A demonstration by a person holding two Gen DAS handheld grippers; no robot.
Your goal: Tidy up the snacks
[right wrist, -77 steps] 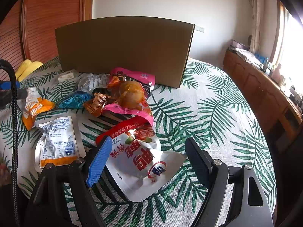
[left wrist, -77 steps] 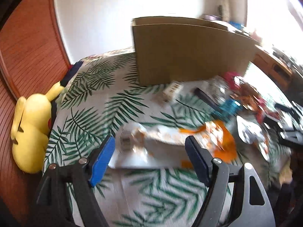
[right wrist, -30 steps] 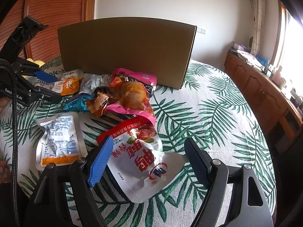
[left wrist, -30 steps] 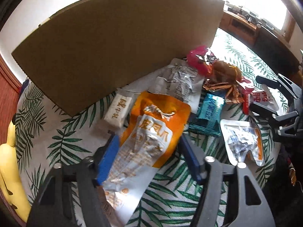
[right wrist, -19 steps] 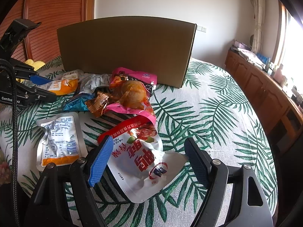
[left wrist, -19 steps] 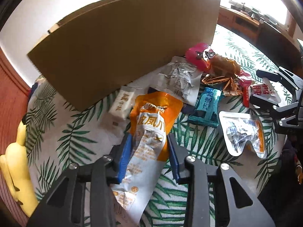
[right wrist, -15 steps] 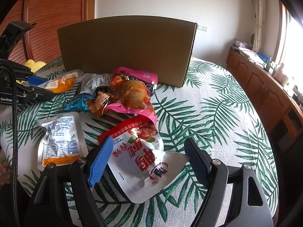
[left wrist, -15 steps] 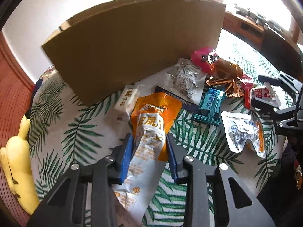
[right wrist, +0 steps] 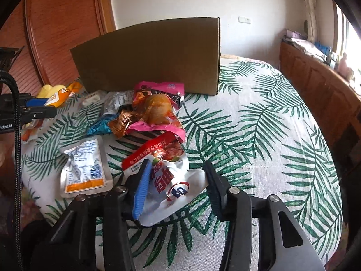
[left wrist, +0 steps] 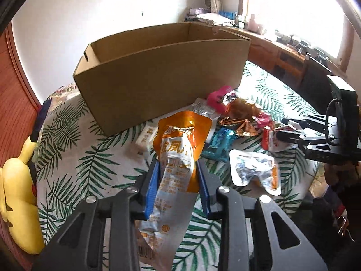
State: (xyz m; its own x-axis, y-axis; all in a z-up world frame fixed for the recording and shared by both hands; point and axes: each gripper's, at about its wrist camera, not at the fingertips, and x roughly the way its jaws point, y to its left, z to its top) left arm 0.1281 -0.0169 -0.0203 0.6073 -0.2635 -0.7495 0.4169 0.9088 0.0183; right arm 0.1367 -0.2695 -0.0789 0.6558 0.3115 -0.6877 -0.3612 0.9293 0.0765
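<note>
Left gripper (left wrist: 178, 180): half a second ago it was low over the table with the orange pouch (left wrist: 180, 158) pinched; now it's raised, jaws clamped on the pouch mid-body, pouch hanging clear of the leaf-print tablecloth (left wrist: 74, 158) with its top level with the front wall of the cardboard box (left wrist: 158, 90). Box is open-topped, and what shows of its inside is bare. Looks like carry-to-box is next.

Loose pile (pink pack (right wrist: 158, 94), teal wrapper (right wrist: 99, 126), clear pouch (right wrist: 84, 164)) sits in front of the box.

Right gripper (right wrist: 178, 187): jaws narrower than before, straddling the red-and-white pouch (right wrist: 167, 171), blue pad touching, far pad apart. Not gripped yet.
</note>
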